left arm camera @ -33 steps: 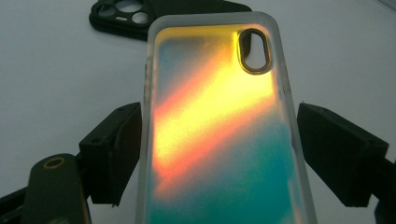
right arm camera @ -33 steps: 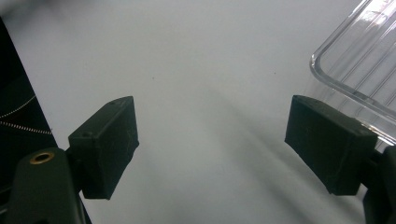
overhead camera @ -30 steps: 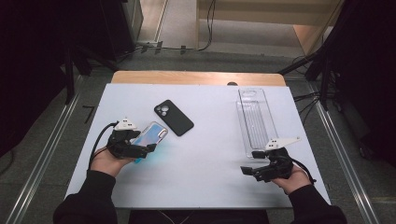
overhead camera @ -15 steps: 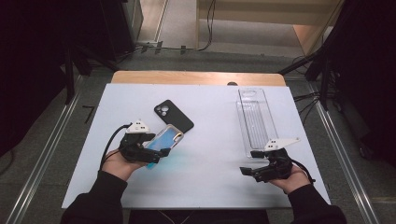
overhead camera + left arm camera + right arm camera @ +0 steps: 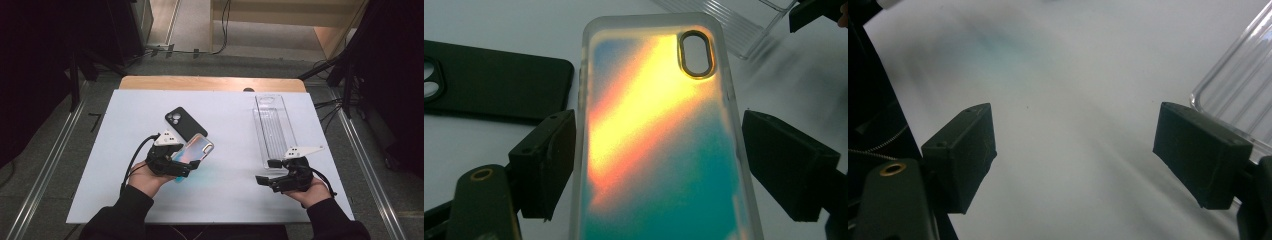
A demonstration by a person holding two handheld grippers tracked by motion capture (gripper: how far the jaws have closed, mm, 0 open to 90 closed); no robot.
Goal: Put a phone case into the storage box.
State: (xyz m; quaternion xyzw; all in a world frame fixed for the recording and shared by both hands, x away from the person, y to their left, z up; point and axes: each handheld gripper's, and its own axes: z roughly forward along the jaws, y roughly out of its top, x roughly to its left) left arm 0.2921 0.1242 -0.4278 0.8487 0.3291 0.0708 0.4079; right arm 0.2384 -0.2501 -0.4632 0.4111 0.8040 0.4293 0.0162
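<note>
Fingers, left gripper (image 5: 186,161), high view: closed across the width of the iridescent translucent phone case (image 5: 196,150), which I held above the white table (image 5: 230,195), just beside the matte black phone case (image 5: 185,123). Right gripper (image 5: 265,172): jaws spread, nothing between them, low over the table at the near end of the clear ribbed plastic tray (image 5: 274,127).

Left gripper view: case (image 5: 659,135) ran lengthwise between both pads (image 5: 549,160), camera cut-out at the far end. Left pad sat on its edge; contact at the right pad I could not tell. Judgement: a steady squeeze on the long edges and a level wrist would have kept it from slipping.

Right gripper view: pads (image 5: 963,150) wide, bare table between, tray corner (image 5: 1243,85) beside the right pad. Judgement: clear to receive.
</note>
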